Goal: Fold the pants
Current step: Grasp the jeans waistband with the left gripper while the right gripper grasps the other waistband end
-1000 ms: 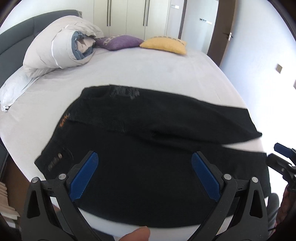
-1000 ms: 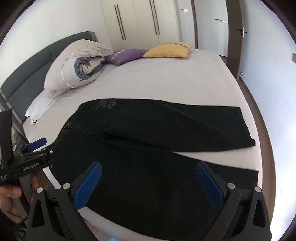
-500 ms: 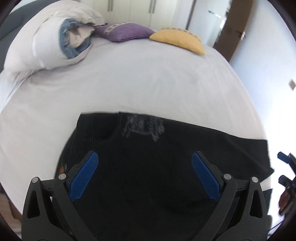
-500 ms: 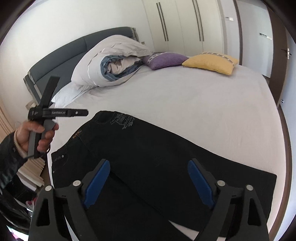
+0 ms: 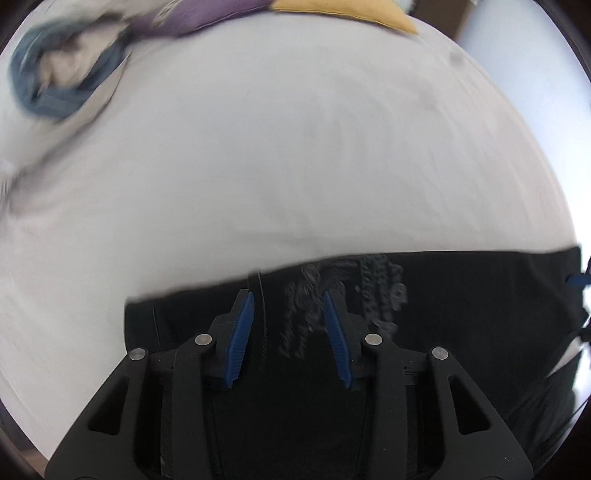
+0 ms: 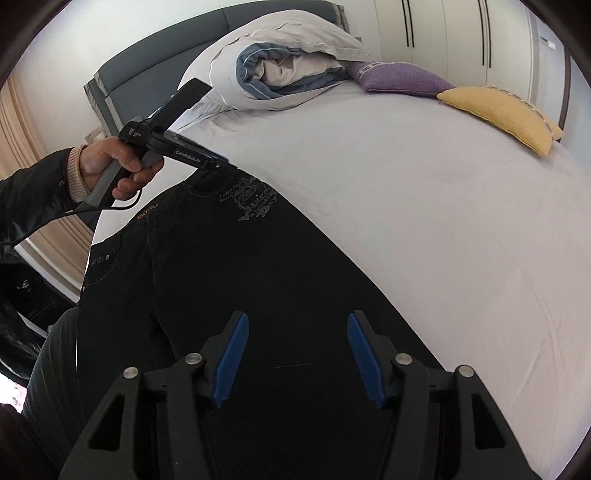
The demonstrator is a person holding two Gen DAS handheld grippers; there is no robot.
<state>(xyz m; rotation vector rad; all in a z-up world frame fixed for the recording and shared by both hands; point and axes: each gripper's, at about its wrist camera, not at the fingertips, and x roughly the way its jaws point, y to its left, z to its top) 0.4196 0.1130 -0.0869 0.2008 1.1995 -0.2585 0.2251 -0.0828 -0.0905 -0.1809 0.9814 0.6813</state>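
Black pants (image 6: 258,266) lie flat on a white bed (image 6: 424,206), waistband at the left, with a grey embroidered patch (image 6: 251,199) near the far waist corner. My left gripper (image 5: 288,306) is partly closed, its blue pads (image 5: 242,332) low over the far waistband edge beside the patch (image 5: 340,295); it also shows in the right wrist view (image 6: 218,168), its tip at the waist corner. My right gripper (image 6: 295,328) is open and empty, hovering over the far leg of the pants.
A rolled duvet (image 6: 280,70), a purple cushion (image 6: 399,77) and a yellow cushion (image 6: 502,114) lie at the head of the bed by a grey headboard (image 6: 155,55). Wardrobe doors (image 6: 443,33) stand behind. The bed's left edge (image 6: 92,236) drops beside the waistband.
Both grippers moved forward over the pants. The left one dropped to the far waistband corner and its jaws narrowed. The right one closed in over the far leg, jaws narrower too.
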